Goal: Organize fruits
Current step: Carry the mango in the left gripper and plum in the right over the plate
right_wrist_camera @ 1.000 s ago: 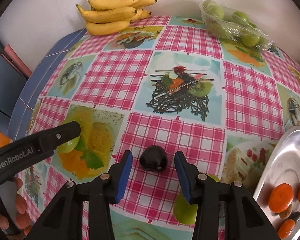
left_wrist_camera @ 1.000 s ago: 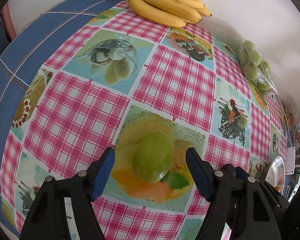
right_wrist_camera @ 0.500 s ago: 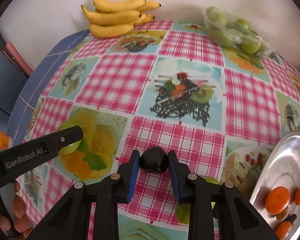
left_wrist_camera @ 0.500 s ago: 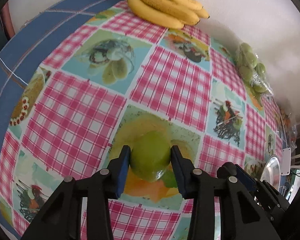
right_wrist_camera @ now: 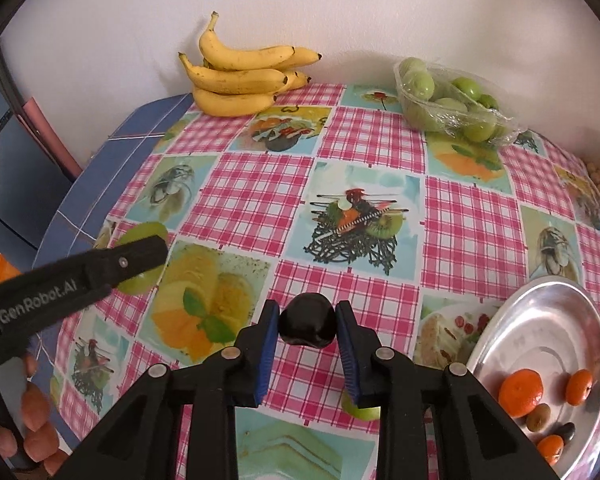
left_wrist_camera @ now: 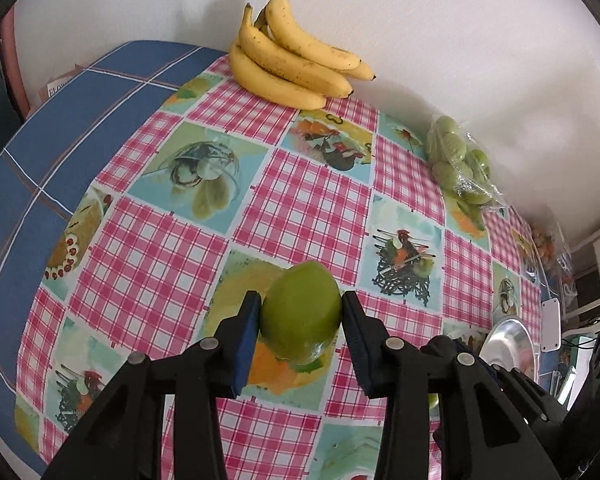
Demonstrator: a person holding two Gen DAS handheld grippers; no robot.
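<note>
Left tongs clamped on a smooth green oval fruit, right tongs on a glossy near-black round fruit; jaws just closed, both fruits above the checked surface. Steel plate of oranges right.

Both views ride on hand-held grippers and look steeply down and forward along their own fingers at the checkered tablecloth, from close above it. The left wrist view sits at the table's left side: the banana bunch lies at 12 o'clock against the wall, the bagged green fruits at 2, the metal plate barely visible at 4. The right wrist view sits further right: bananas at 11, green fruits at 1, plate at 4. It also catches the left gripper at 9 o'clock. Both share the tablecloth, wall, bananas, green fruits and plate.
</note>
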